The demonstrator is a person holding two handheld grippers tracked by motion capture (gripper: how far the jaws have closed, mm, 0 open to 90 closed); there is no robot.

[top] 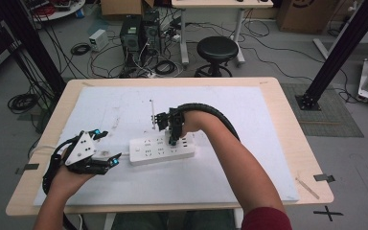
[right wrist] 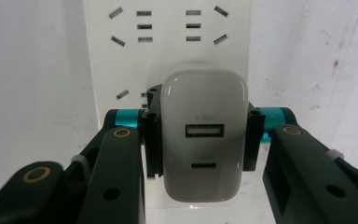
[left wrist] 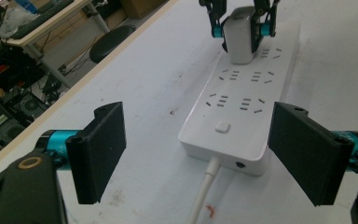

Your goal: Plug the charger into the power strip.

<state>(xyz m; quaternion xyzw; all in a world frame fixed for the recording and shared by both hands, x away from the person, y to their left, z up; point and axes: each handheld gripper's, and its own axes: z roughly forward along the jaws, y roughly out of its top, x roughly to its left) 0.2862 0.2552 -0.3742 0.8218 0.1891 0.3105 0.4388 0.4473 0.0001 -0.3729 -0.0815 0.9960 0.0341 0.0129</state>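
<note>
Right fingers clamp charger on power strip; left fingers gape apart.

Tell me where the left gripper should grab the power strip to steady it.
Grip the power strip across its two long sides at the switch end, coming from the cord side. The left gripper already stands open astride that end, and the strip's flat, parallel edges suit its pads; the right gripper holds the charger farther along.

Wooden table, white sheet covering it, white power strip on the sheet
</note>
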